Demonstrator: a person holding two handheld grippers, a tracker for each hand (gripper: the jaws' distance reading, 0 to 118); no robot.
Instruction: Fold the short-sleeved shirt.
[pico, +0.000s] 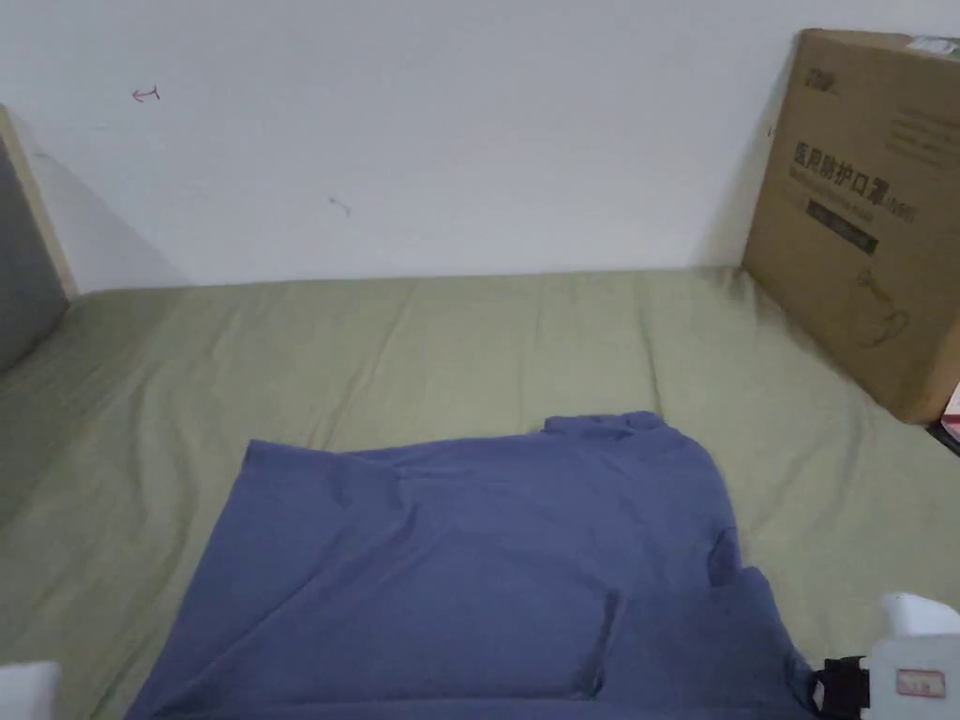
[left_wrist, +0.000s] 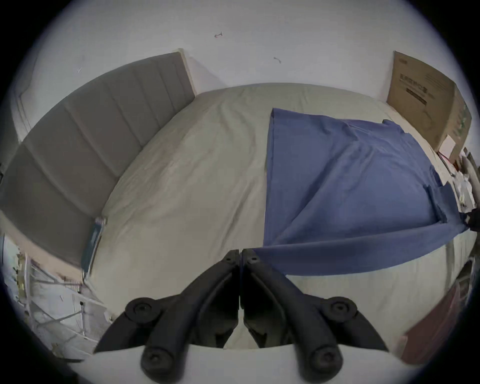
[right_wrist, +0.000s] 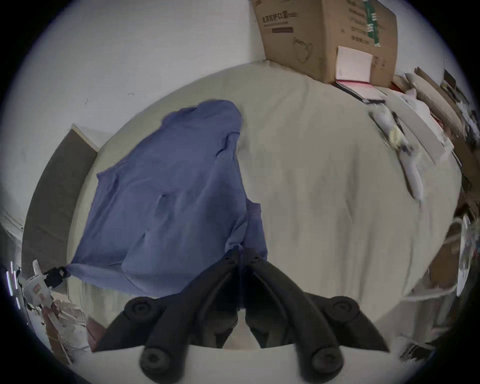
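Observation:
A blue short-sleeved shirt (pico: 487, 572) lies spread on the olive-green bed sheet (pico: 422, 347), its near edge lifted off the bed. My left gripper (left_wrist: 241, 253) is shut on the shirt's near left corner (left_wrist: 262, 253), and the fabric edge stretches taut from it toward the right. My right gripper (right_wrist: 242, 253) is shut on the near right corner of the shirt (right_wrist: 168, 181), by a sleeve. In the head view the right gripper's white body (pico: 900, 670) sits at the bottom right beside the shirt. The left gripper (right_wrist: 55, 276) also shows far off in the right gripper view, holding the other corner.
A large cardboard box (pico: 867, 206) stands on the bed at the back right against the white wall. A grey padded headboard (left_wrist: 78, 145) runs along the left side. Papers and clutter (right_wrist: 405, 145) lie along the bed's right edge.

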